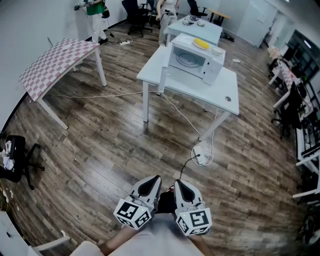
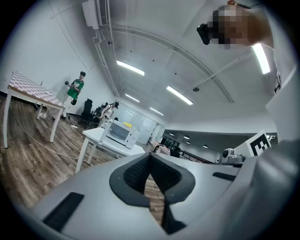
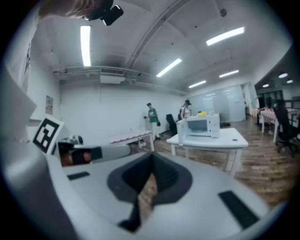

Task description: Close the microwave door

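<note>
A white microwave (image 1: 195, 59) stands on a white table (image 1: 220, 92) far across the room. Its door (image 1: 162, 79) hangs open at its left side, seen edge-on. It also shows small in the left gripper view as the microwave (image 2: 117, 133) and in the right gripper view as the microwave (image 3: 200, 126), door swung out to the left. Both grippers are low, close to my body and well short of the table. My left gripper (image 1: 153, 182) and right gripper (image 1: 180, 185) sit side by side. Each has its jaws together with nothing held.
Something yellow (image 1: 201, 43) lies on top of the microwave. A checkered table (image 1: 56, 61) stands at the left and a second white table (image 1: 196, 27) behind. Cables and a power strip (image 1: 202, 153) lie on the wooden floor between me and the table. People stand at the back (image 1: 95, 9).
</note>
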`<state>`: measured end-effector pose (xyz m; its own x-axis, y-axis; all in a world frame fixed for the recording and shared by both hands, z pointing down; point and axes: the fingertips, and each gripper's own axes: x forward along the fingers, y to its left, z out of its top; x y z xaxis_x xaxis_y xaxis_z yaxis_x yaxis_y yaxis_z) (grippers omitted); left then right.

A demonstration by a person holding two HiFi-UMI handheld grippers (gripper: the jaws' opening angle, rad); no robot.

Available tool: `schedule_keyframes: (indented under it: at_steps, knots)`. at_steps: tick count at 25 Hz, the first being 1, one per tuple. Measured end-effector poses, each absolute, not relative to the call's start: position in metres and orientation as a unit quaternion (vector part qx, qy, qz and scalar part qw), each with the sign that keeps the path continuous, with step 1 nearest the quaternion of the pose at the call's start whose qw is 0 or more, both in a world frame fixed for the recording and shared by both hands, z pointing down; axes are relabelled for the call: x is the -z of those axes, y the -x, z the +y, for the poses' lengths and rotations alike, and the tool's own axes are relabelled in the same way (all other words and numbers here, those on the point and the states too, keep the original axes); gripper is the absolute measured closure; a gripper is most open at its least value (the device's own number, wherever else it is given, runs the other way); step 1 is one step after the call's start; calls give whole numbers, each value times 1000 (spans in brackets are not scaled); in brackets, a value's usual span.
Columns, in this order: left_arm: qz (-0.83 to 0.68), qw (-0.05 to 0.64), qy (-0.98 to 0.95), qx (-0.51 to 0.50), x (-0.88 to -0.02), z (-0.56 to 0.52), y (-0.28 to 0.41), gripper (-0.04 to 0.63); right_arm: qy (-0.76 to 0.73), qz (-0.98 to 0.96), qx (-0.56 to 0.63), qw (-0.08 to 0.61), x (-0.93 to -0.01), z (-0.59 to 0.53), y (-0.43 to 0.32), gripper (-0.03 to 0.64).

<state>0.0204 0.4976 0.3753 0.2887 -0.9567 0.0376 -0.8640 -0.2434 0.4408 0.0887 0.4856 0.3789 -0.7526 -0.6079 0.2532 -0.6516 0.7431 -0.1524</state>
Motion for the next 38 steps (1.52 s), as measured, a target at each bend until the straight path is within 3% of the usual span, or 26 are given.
schedule_keyframes:
  at_steps: [17,38]
  knots:
    - [-579,208,-781,104,-380,455,-36,575,-320,-933,-143,84,-382,450,-92,595]
    - [-599,218,-765,95,-383,329,-46,575,-290,-943,-146,76,-378,321,-98,594]
